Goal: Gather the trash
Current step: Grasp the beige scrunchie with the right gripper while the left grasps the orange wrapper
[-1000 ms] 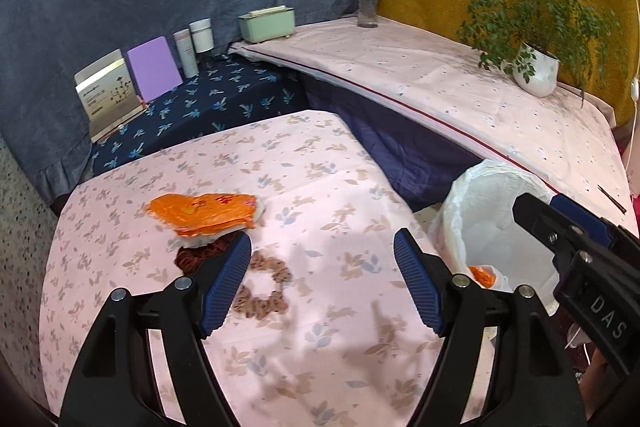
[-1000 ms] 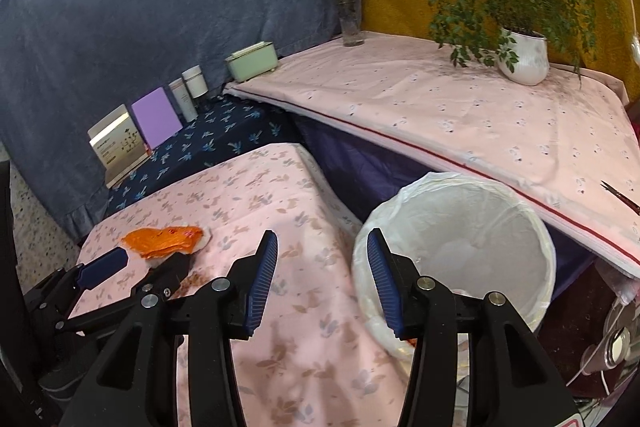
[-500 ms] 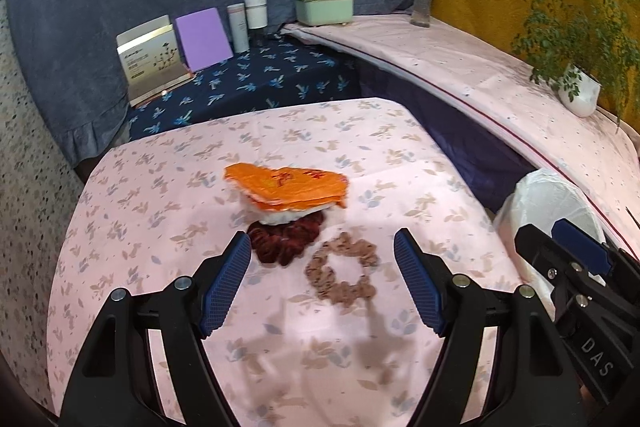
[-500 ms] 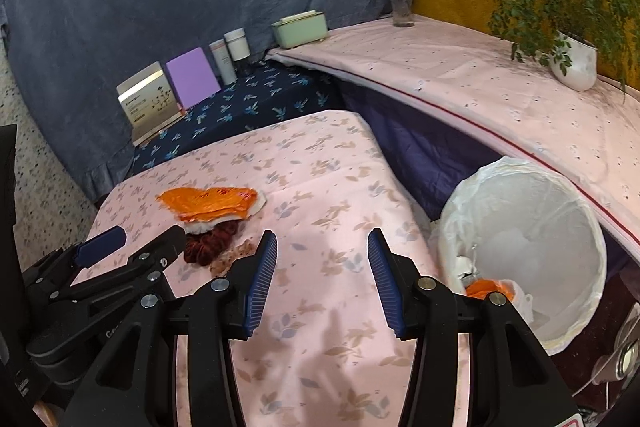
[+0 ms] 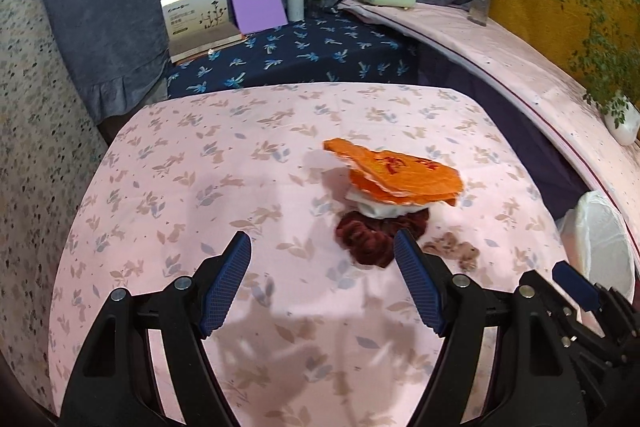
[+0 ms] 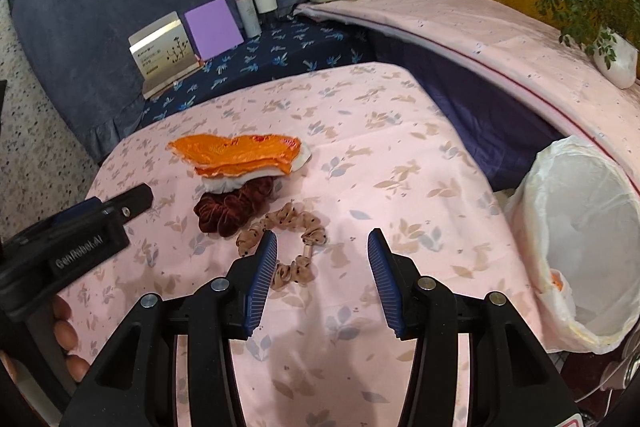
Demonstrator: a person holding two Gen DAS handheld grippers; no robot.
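Two claws are held over a desk draped in pink floral cloth (image 5: 168, 187). The left claw (image 5: 322, 281) is spread wide and the right claw (image 6: 322, 281) about half open; nothing is gripped by either. Just past the right claw, a tan dotted scrunchie (image 6: 298, 227) is seen, with a maroon scrunchie (image 6: 236, 207) at its 10 o'clock. An orange wrapper (image 6: 236, 153) is draped over the maroon one. At 3 o'clock, a lined trash bin (image 6: 592, 227) is placed beside the desk.
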